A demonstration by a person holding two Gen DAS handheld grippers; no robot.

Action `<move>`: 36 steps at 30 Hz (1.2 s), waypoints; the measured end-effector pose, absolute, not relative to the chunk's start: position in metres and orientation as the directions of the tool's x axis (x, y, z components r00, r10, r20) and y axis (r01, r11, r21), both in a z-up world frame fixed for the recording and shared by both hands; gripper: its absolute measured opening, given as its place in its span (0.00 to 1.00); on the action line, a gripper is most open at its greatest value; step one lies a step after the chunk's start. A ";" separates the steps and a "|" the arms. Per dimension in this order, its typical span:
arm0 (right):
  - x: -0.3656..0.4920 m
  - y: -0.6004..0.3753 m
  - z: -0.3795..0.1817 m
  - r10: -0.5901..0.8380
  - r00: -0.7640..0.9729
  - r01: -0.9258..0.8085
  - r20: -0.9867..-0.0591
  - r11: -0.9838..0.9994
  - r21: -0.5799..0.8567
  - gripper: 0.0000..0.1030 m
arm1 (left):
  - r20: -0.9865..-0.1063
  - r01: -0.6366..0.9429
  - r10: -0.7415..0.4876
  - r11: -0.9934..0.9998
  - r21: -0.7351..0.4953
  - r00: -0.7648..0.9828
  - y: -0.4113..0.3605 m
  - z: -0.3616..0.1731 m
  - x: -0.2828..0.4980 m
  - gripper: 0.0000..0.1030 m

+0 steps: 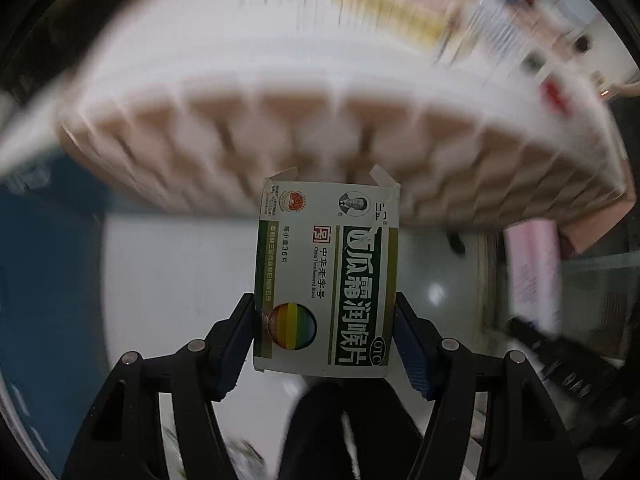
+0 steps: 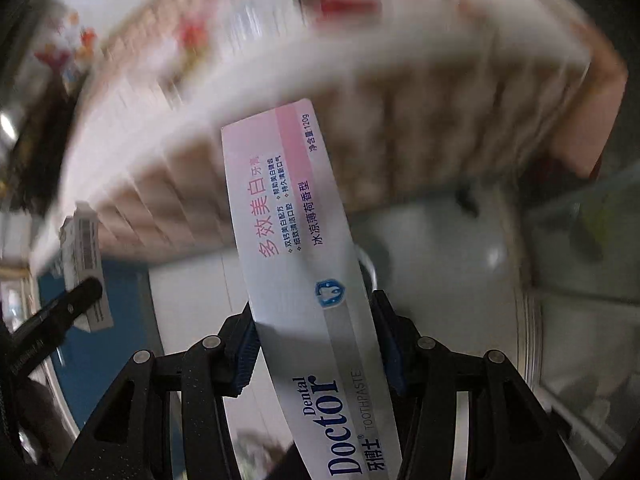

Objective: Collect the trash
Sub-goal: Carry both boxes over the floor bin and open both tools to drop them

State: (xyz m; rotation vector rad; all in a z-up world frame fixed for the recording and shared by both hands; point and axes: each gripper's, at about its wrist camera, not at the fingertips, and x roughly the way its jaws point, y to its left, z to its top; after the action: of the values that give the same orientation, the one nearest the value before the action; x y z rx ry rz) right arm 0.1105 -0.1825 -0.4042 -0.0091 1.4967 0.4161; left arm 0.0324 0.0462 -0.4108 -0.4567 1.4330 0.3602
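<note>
My left gripper (image 1: 325,320) is shut on a white and green medicine box (image 1: 326,276) with Chinese print and an open top flap. It holds the box in the air in front of a blurred table edge (image 1: 320,120). My right gripper (image 2: 314,340) is shut on a long white and pink toothpaste box (image 2: 296,248) marked "Dental Doctor", tilted up to the left. The toothpaste box also shows blurred at the right of the left wrist view (image 1: 534,272). The medicine box and left gripper show at the left of the right wrist view (image 2: 84,272).
A white table with a tan underside (image 2: 400,148) fills the top of both views, with blurred coloured items on it. Below is a pale shiny floor (image 1: 180,280) and a blue surface (image 1: 48,280) at the left. Everything beyond the boxes is motion-blurred.
</note>
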 end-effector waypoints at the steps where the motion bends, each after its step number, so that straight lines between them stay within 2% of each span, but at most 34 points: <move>1: 0.103 -0.184 -0.434 0.252 -0.035 -0.267 -0.967 0.930 0.252 0.52 | -0.994 -0.512 -0.078 0.853 -0.104 0.073 0.047 -0.445 0.032 0.61; 9: 0.081 -0.187 -0.668 0.182 -0.287 -0.202 -0.941 0.948 0.245 0.52 | -0.932 -0.603 -0.349 0.765 -0.226 -0.094 0.053 -0.705 0.051 0.62; 12: 0.083 -0.185 -0.756 0.176 -0.374 -0.171 -0.911 0.952 0.254 0.52 | -0.913 -0.586 -0.382 0.776 -0.231 -0.146 0.048 -0.769 0.058 0.63; 16: 0.086 -0.178 -0.829 0.151 -0.430 -0.180 -0.890 0.952 0.249 0.52 | -0.896 -0.581 -0.411 0.776 -0.246 -0.170 0.042 -0.811 0.056 0.63; 17: 0.085 -0.176 -0.840 0.148 -0.436 -0.179 -0.888 0.953 0.246 0.52 | -0.890 -0.587 -0.422 0.769 -0.252 -0.171 0.041 -0.818 0.055 0.65; 18: 0.087 -0.173 -0.854 0.149 -0.448 -0.181 -0.881 0.950 0.253 0.53 | -0.891 -0.593 -0.421 0.766 -0.248 -0.171 0.038 -0.823 0.056 0.72; 19: 0.088 -0.171 -0.861 0.150 -0.462 -0.186 -0.874 0.948 0.260 0.53 | -0.895 -0.592 -0.411 0.770 -0.238 -0.174 0.039 -0.824 0.057 0.89; 20: 0.087 -0.169 -0.866 0.145 -0.473 -0.189 -0.869 0.947 0.261 0.53 | -0.902 -0.586 -0.394 0.778 -0.226 -0.175 0.038 -0.823 0.057 0.96; 21: 0.089 -0.168 -0.872 0.142 -0.485 -0.188 -0.863 0.947 0.261 0.55 | -0.910 -0.581 -0.378 0.785 -0.215 -0.174 0.039 -0.817 0.054 0.96; 23: 0.092 -0.164 -0.876 0.143 -0.491 -0.192 -0.859 0.944 0.267 0.80 | -0.919 -0.578 -0.352 0.793 -0.193 -0.176 0.041 -0.810 0.050 0.96; 25: 0.095 -0.161 -0.870 0.137 -0.480 -0.207 -0.866 0.942 0.264 0.84 | -0.937 -0.567 -0.309 0.807 -0.166 -0.165 0.047 -0.804 0.045 0.96; 28: 0.100 -0.156 -0.856 0.108 -0.446 -0.246 -0.888 0.939 0.238 1.00 | -0.977 -0.525 -0.159 0.849 -0.062 -0.141 0.056 -0.786 0.038 0.96; 31: 0.101 -0.153 -0.838 0.045 -0.379 -0.314 -0.924 0.933 0.175 1.00 | -0.990 -0.493 -0.043 0.870 0.031 -0.137 0.056 -0.765 0.028 0.96; 36: 0.090 -0.154 -0.809 0.011 -0.307 -0.347 -0.952 0.930 0.122 1.00 | -0.994 -0.510 -0.008 0.859 0.050 -0.111 0.056 -0.719 0.009 0.96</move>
State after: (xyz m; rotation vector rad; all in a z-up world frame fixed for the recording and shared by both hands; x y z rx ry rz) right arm 0.0903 -0.1538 -0.8092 -0.2478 1.8550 0.3614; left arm 0.0090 0.0555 -0.7186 -0.4106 1.6387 0.4459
